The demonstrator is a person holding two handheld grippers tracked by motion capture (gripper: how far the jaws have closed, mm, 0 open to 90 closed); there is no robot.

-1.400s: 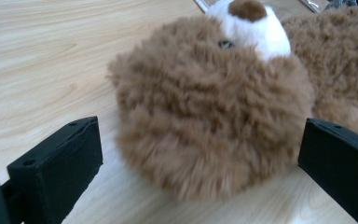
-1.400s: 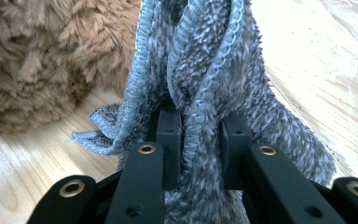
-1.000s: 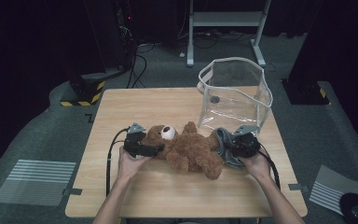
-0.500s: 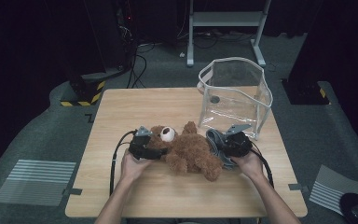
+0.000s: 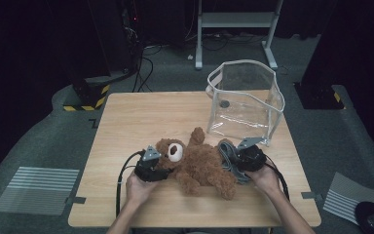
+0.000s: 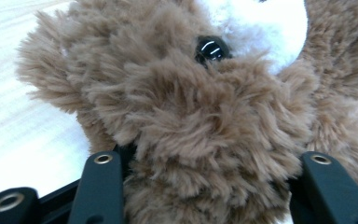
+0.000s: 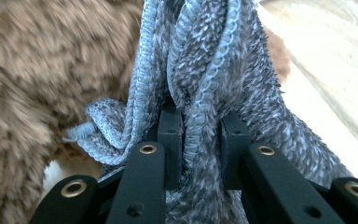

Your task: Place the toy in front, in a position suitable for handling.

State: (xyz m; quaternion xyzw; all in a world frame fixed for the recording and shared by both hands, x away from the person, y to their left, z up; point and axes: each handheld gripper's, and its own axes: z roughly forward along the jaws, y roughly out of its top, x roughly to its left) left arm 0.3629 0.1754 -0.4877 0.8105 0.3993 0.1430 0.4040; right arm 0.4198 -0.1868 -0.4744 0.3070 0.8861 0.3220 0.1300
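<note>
A brown teddy bear lies on its back in the lower middle of the high view, on a pale wooden table, with its white muzzle turned up. At the bear's left in that frame, the left gripper is at the bear's head. In the left gripper view the bear's fur bulges between the two black jaws, which have just been closing and now press into the fur on both sides, so the tool is narrowed onto the head.

On the right side of the bear, the right gripper is clamped on a grey knitted cloth that lies against the bear's body. In the right gripper view the cloth is pinched tightly between the jaws.

A clear plastic bag with white edging stands open in the upper right of the table, just beyond the right gripper.
</note>
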